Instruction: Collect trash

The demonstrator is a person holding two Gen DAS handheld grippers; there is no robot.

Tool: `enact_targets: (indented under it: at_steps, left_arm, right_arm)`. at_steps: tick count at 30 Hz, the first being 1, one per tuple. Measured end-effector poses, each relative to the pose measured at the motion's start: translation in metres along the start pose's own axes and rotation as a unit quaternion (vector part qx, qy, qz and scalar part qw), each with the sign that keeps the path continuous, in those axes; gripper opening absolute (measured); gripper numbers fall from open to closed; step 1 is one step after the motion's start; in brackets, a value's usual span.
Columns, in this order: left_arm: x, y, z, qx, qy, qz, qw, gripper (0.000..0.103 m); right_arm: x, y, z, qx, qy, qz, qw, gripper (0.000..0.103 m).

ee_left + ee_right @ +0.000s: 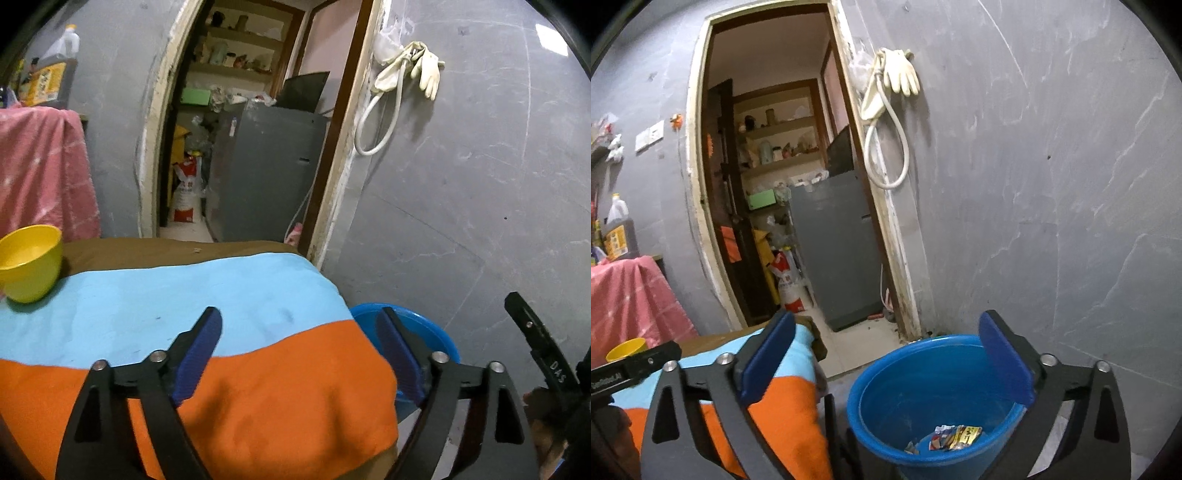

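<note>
Find the trash, a few crumpled wrappers [955, 437], already at the bottom of the blue bucket [860, 380], which stands on the floor just beside the end of the worktop [221, 288]. Expect next to no weight from such scraps: thin, crinkly foil or paper, soft under any squeeze, probably slick on the printed side, and not fragile. For any further piece, pinch across a raised fold or a bunched corner, not a flat face, and press gently, since a hard clamp only flattens and slides it. Cannot make out any loose scrap on the blue and orange cloth [258, 387] covering the worktop, though the fisheye edges are dim and could hide something small.

Note the left tool [300, 314] spread wide over the cloth, pinching nothing. Note the right tool [886, 317] likewise spread as far as it goes, hovering above the bucket mouth with empty air between the pads [1004, 354].

Mind the yellow bowl [29, 262] on the far left of the worktop, well apart from both tools and likely to tip if knocked. Keep clear of the pink cloth [40, 166] draped behind it. Beyond, see an open doorway with a grey cabinet [266, 173] inside, and pale gloves [428, 72] and a looped hose [373, 122] hanging on the wall, none of it in the way. Watch only the bucket rim and the drooping cloth edge, both close under the tools.
</note>
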State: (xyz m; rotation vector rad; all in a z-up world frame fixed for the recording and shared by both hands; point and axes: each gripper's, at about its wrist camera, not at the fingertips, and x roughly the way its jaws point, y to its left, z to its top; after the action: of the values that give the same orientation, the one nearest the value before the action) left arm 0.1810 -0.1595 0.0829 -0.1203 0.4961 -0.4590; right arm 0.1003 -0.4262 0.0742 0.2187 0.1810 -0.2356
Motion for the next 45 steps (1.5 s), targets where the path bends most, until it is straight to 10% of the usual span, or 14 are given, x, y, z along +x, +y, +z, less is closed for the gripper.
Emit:
enact_targets:
  at_steps: [22, 45]
  left_arm:
    - [-0.140, 0.023, -0.084, 0.018, -0.074, 0.089, 0.9932, 0.101]
    - [-0.181, 0.045, -0.154, 0.025, -0.108, 0.171, 0.9789, 0.101]
  right_arm:
    - [-0.129, 0.049, -0.048, -0.055, -0.032, 0.032, 0.997, 0.103]
    - [-0.162, 0.080, -0.106, -0.107, -0.041, 0.060, 0.992, 0.103]
